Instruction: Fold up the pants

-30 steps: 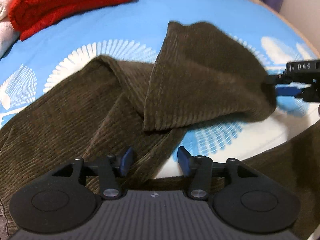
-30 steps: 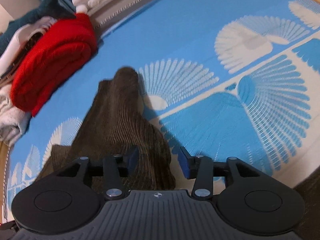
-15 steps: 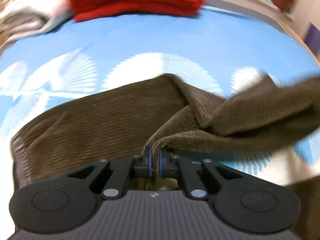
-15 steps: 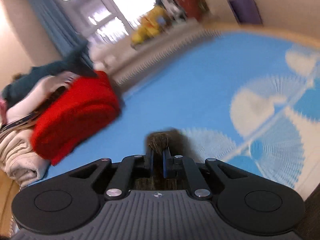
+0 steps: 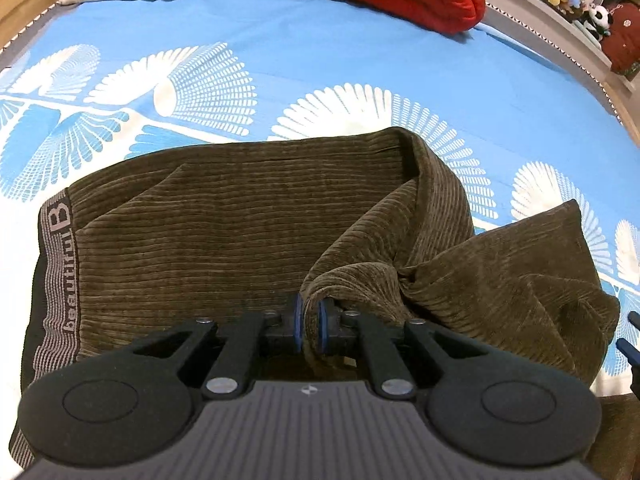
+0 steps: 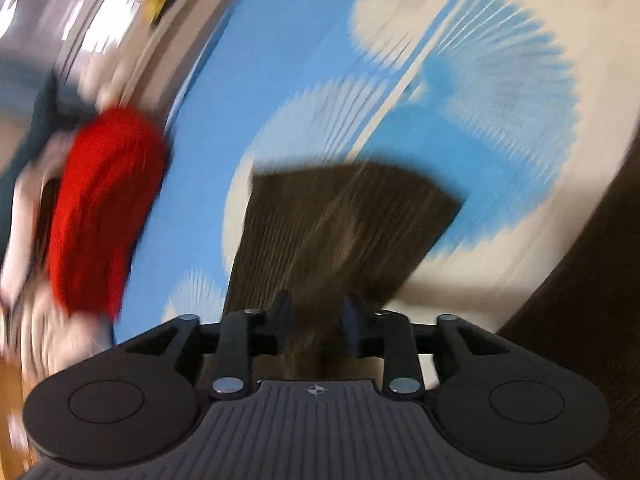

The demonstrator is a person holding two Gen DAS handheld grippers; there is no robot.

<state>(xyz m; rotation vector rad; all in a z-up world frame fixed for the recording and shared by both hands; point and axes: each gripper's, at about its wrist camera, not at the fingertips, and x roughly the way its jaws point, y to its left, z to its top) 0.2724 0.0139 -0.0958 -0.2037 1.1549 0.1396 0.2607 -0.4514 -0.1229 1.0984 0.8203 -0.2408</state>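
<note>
Right gripper [image 6: 314,322] now released, jaws wide, left gripper [image 5: 309,326] jaws pinching pants [image 5: 224,240] fold

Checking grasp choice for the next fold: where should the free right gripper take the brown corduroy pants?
Judging by the left wrist view, the loose leg end of the brown corduroy pants, approached from its open right edge. It sticks out free, while the left gripper pinches the bunched middle.

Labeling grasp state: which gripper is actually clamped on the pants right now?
The left gripper: its blue pads are pinched on a bunched fold of the brown corduroy pants. The right gripper has its fingers spread apart, fabric loose between them.
</note>
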